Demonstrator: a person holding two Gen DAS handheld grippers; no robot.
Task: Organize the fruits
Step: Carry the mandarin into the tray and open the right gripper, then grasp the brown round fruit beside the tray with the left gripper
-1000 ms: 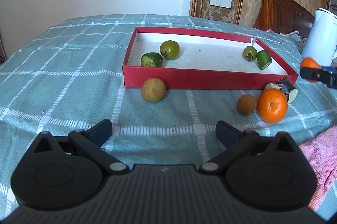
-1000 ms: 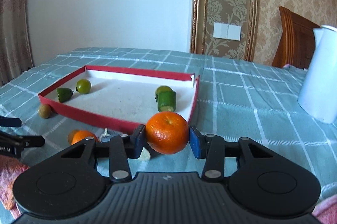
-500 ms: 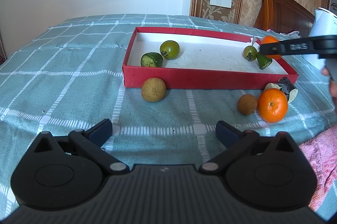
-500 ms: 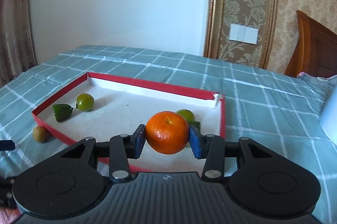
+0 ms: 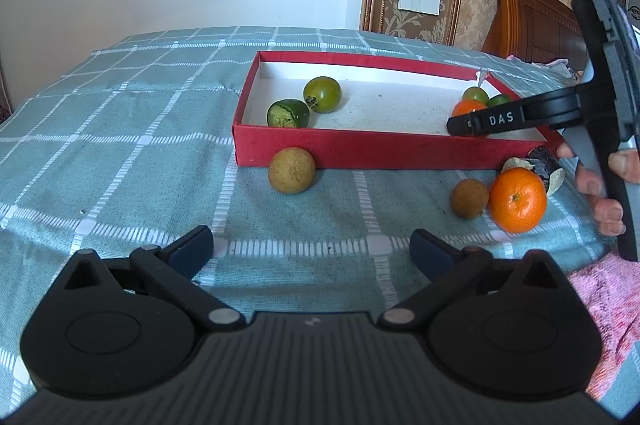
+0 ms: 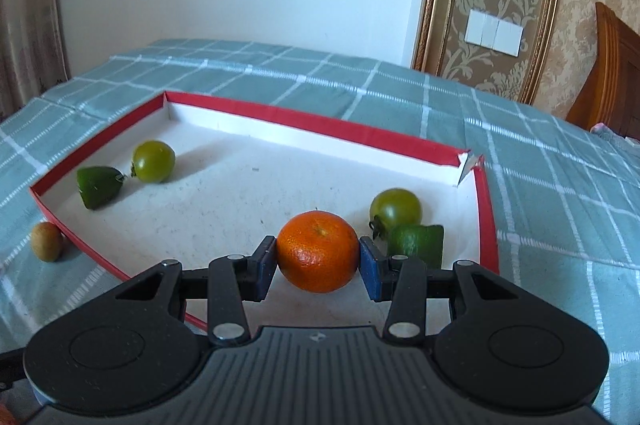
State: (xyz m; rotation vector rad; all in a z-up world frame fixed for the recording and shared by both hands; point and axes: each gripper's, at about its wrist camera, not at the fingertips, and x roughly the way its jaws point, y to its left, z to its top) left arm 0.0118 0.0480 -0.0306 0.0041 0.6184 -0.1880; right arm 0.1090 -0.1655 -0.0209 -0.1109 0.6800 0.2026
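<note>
The right gripper (image 6: 319,259) holds a tangerine (image 6: 318,251) clamped between its jaws, low over the red tray (image 6: 312,119) near its right end, beside a green tomato (image 6: 396,207). This looks like the placing step; next, release. The left gripper (image 5: 312,245) hovers with jaws apart before a second tangerine (image 5: 517,200) on the bed (image 5: 120,145).

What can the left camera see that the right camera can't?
Only the left wrist view shows the second orange and a small brown fruit on the bedspread, a pink cloth, and the open left gripper.

Only the right wrist view shows the right gripper's pads on both sides of the held orange.

Both show the red tray, four green fruits in it, and the bigger brown fruit outside.
</note>
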